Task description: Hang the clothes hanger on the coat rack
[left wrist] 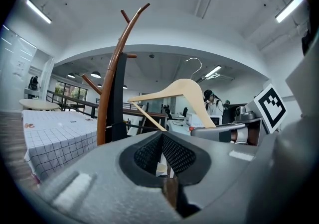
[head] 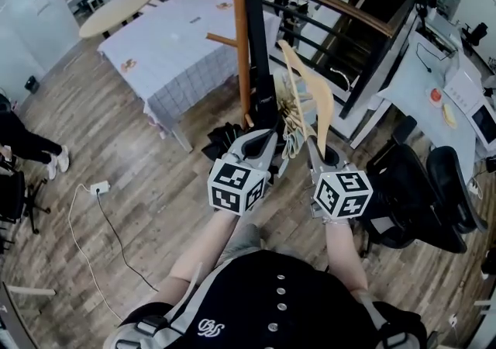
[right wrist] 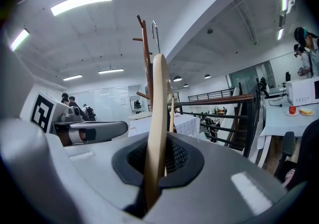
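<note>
Head view: approach step, I judge — right gripper clamped on the wooden hanger, held upright just right of the coat rack; left gripper closed, empty; next move calls for lifting its hook over a peg.

The right hand-held gripper is clamped on the wooden clothes hanger, which stands upright and edge-on with its metal hook uppermost. The coat rack stands directly behind the hanger. The left hand-held gripper is at the left.
</note>
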